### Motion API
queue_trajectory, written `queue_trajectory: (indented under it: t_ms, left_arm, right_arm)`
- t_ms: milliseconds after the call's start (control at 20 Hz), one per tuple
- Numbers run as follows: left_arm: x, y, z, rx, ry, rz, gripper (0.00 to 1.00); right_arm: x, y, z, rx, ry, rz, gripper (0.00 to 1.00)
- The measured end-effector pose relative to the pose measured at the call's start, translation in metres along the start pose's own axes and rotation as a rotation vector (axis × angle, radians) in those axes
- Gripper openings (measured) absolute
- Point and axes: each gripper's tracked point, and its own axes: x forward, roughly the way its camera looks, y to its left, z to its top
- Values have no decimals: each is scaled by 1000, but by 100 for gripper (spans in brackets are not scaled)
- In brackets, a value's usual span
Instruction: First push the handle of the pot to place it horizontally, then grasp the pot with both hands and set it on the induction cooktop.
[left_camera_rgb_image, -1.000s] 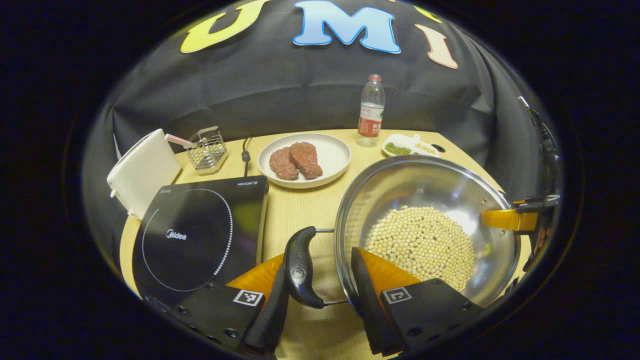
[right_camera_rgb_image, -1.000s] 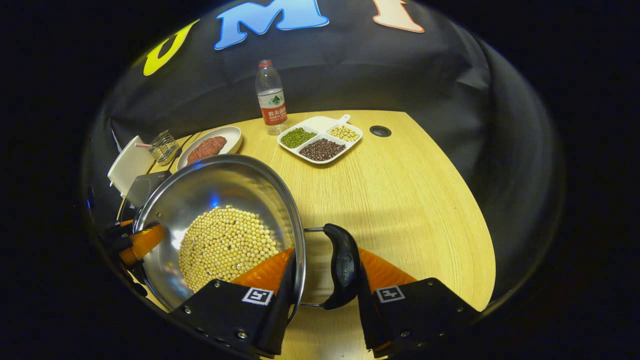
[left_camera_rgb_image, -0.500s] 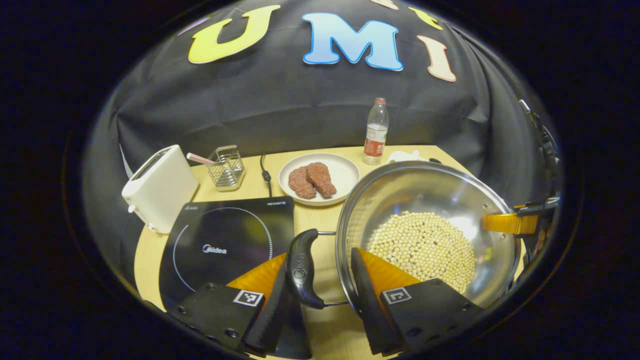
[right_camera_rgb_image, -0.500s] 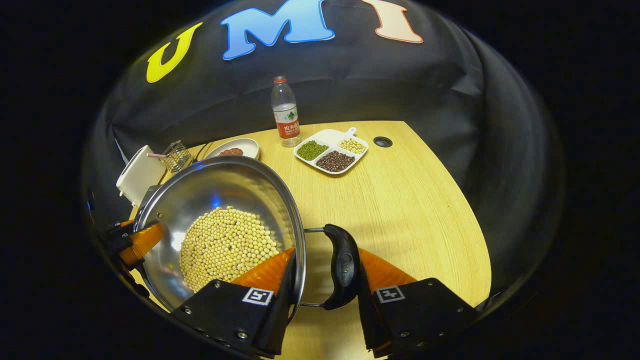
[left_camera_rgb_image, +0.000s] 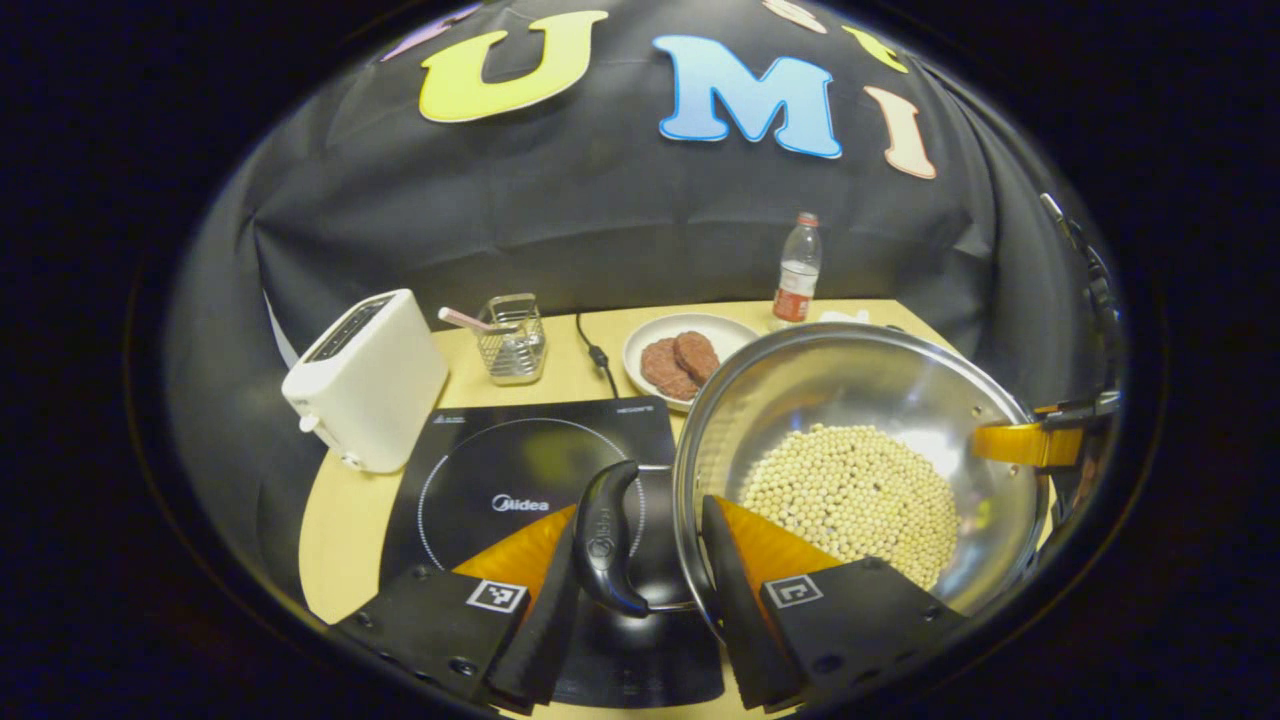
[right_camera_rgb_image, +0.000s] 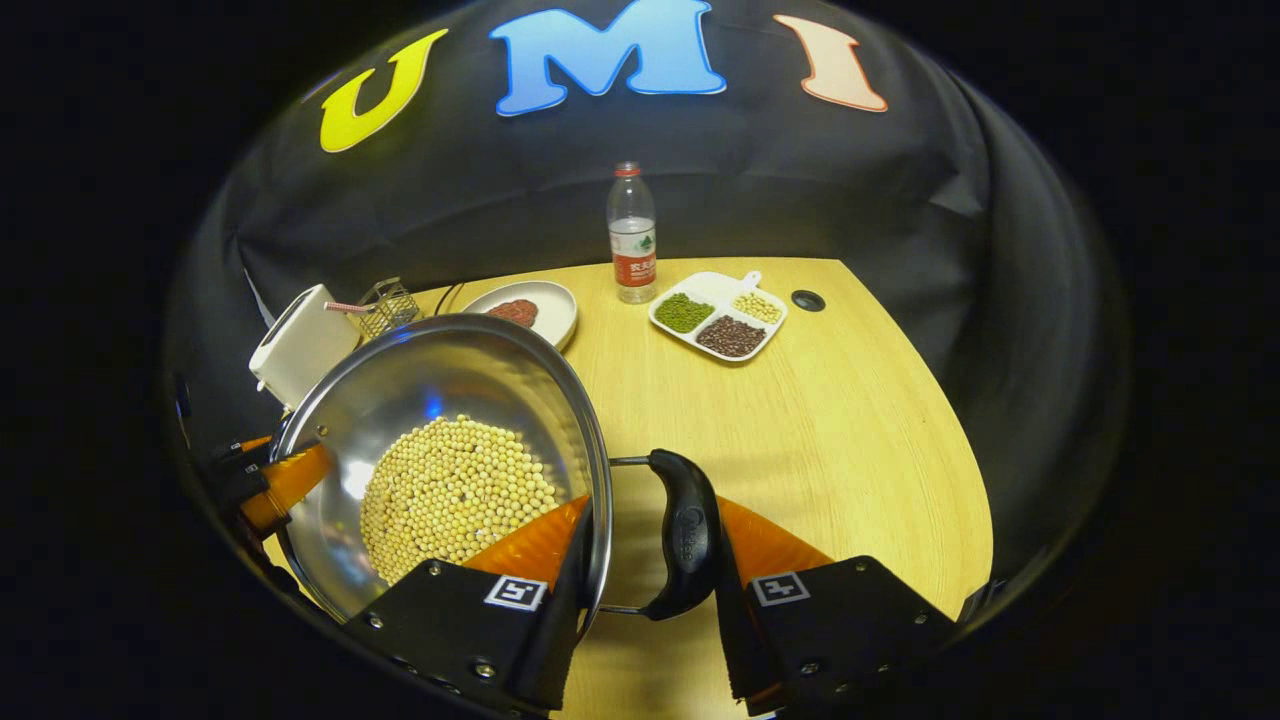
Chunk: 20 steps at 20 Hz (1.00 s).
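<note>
A steel pot (left_camera_rgb_image: 850, 390) with soybeans (left_camera_rgb_image: 855, 500) in it hangs between both grippers above the table. My left gripper (left_camera_rgb_image: 640, 530) is shut on it, one finger outside the black left handle (left_camera_rgb_image: 603, 540) and one inside the pot wall. That handle hangs over the black induction cooktop (left_camera_rgb_image: 500, 470). In the right gripper view, my right gripper (right_camera_rgb_image: 650, 530) is shut the same way over the pot's rim and its right handle (right_camera_rgb_image: 685, 535). The pot (right_camera_rgb_image: 440, 370) sits level, both handles sideways.
A white toaster (left_camera_rgb_image: 365, 380) stands left of the cooktop, with a wire basket (left_camera_rgb_image: 510, 340) behind it. A plate of meat patties (left_camera_rgb_image: 685, 355), a water bottle (left_camera_rgb_image: 797, 270) and a divided dish of beans (right_camera_rgb_image: 718, 315) sit at the back. The wooden table (right_camera_rgb_image: 800, 430) stretches bare to the right.
Both grippers have carried the pot leftward. The cooktop has slid from beside the pot to beneath its left handle. Grips are unchanged.
</note>
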Motion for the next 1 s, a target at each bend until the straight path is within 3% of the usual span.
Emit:
queue_trajectory:
  t_ms: [300, 500, 650, 1000]
  left_arm:
    - [-2, 52, -3, -15, 9, 34, 68]
    - [0, 86, -6, -28, 15, 55, 72]
    - [3, 109, -7, -36, 19, 70, 68]
    - [13, 153, -11, -51, 38, 96, 75]
  right_arm:
    - [7, 46, 8, -32, 10, 18, 60]
    - [14, 77, 11, -49, 14, 31, 60]
    - [21, 97, 15, -58, 17, 38, 60]
    - [37, 138, 17, -70, 34, 58, 60]
